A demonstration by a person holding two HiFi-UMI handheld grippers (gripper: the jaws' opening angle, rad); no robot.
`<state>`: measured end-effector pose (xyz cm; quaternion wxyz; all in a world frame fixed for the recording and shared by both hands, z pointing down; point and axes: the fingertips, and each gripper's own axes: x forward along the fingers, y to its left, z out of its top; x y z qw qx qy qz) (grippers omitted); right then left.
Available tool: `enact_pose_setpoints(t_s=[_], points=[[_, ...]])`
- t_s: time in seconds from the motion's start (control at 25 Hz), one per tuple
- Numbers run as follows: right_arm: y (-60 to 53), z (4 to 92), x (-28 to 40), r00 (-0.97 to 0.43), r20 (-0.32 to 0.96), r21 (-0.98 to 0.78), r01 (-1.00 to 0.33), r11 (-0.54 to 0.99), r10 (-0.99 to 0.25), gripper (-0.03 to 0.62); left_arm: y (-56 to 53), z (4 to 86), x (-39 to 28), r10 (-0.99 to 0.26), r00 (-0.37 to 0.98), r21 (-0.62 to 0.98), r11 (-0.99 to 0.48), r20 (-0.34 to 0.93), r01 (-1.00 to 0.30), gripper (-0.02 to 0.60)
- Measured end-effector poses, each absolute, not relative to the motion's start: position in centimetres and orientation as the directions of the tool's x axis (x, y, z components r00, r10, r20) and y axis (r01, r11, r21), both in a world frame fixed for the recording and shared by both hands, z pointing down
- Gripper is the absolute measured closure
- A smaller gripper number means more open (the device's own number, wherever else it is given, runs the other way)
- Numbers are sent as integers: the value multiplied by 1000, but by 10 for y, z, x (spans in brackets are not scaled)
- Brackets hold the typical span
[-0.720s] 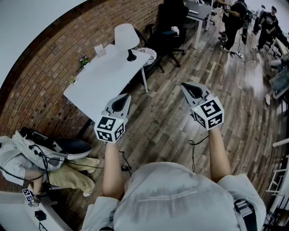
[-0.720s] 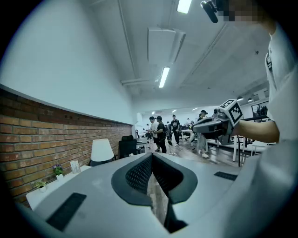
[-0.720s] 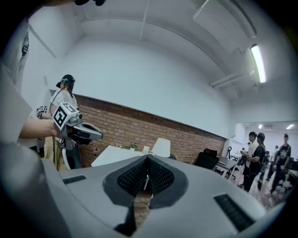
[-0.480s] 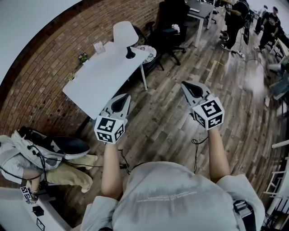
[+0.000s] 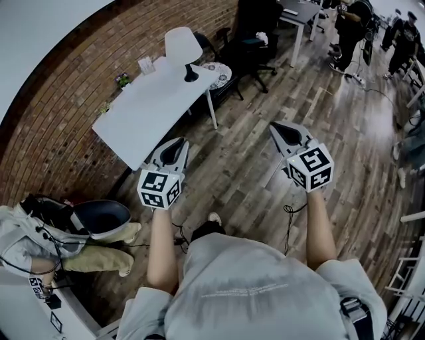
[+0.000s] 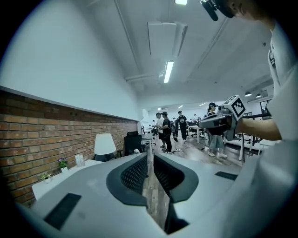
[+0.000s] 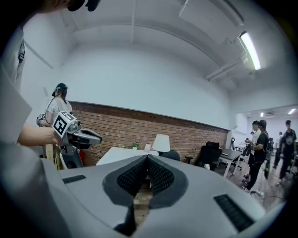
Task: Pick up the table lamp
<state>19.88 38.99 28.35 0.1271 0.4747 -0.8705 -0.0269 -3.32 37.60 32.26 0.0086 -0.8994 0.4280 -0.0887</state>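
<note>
The table lamp (image 5: 183,46) has a white shade on a black stem and base. It stands upright at the far end of a white table (image 5: 149,109) by the brick wall. It also shows far off in the left gripper view as the lamp (image 6: 104,144) and in the right gripper view as the lamp (image 7: 161,142). My left gripper (image 5: 184,141) hangs in the air off the table's near corner, well short of the lamp. Its jaws stand nearly together, empty (image 6: 150,155). My right gripper (image 5: 272,125) is over the wooden floor, jaws meeting at the tip, empty (image 7: 148,156).
A small potted plant (image 5: 122,80) and a card (image 5: 146,64) sit on the table's wall side. A round side table (image 5: 217,73) and black office chair (image 5: 251,41) stand beyond the lamp. A seated person (image 5: 46,232) is at lower left. People (image 5: 355,20) stand far right. A cable (image 5: 291,210) lies on the floor.
The person holding the grippers has stepped forward, a shoe now showing below. Both grippers keep their pose and stay empty. The table sits slightly nearer the left gripper.
</note>
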Motion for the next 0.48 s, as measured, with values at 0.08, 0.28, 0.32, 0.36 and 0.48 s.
enact_pose_setpoints(t_s=[0.08,0.28,0.32,0.36,0.48], points=[[384,284,199,-520,201,163,-818,552,-830,594,368,322,-31,-767,624,-88,-639,150,-764,546],[364,292,205,-510,215,158,-824,545,-833,594,342,332,-23,-748,643,-78,-659,161,-748,459],[357,293,206,-505,215,155,-828,540,-836,594,334,333,-22,-745,648,-76,-663,158,-745,450],[349,293,206,-502,214,153,-830,537,-838,594,324,334,-22,-742,652,-75,-667,155,-741,440],[320,294,198,-514,197,156,-824,544,-835,594,290,338,-29,-735,663,-73,-676,146,-733,416]])
